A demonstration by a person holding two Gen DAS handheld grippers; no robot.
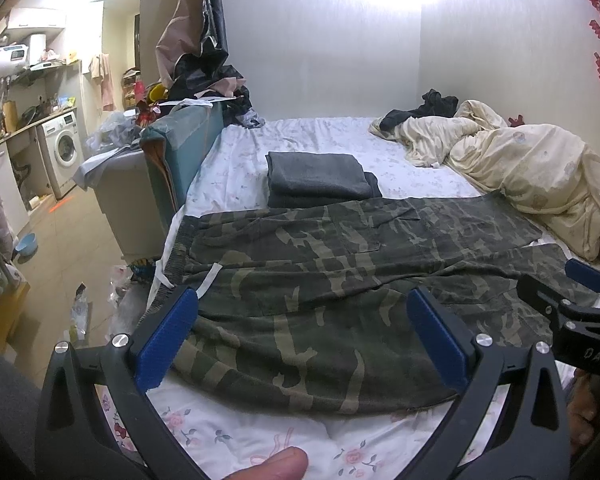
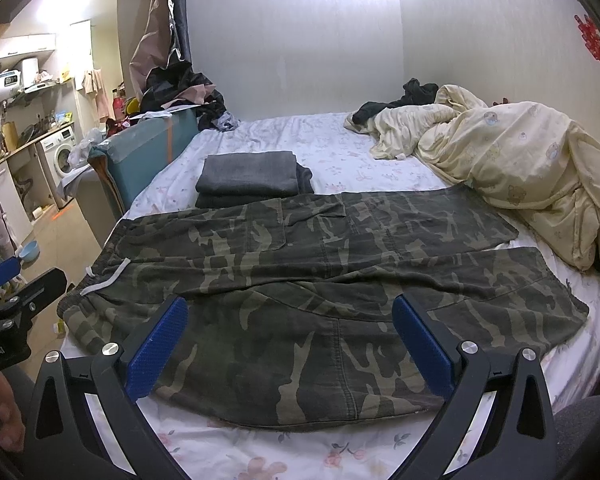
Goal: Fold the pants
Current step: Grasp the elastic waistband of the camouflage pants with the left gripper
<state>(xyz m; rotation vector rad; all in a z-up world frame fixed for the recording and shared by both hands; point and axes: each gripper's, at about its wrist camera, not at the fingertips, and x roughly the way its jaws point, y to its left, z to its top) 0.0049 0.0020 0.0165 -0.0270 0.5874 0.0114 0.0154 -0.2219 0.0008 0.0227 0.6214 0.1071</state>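
Both grippers level, hovering side by side over the bed's near edge. Left gripper (image 1: 300, 336) fingers spread wide, holding nothing; right gripper (image 2: 290, 340) same. Camo pants (image 2: 320, 280) flat just ahead, waistband toward the left one.

Folded grey clothes (image 2: 247, 172) are lying stacked on the bed (image 2: 332, 148), straight ahead of the gripper. A cream duvet (image 2: 520, 152) is bunching ahead to its right, while a washing machine (image 2: 58, 156) is standing far to its left.
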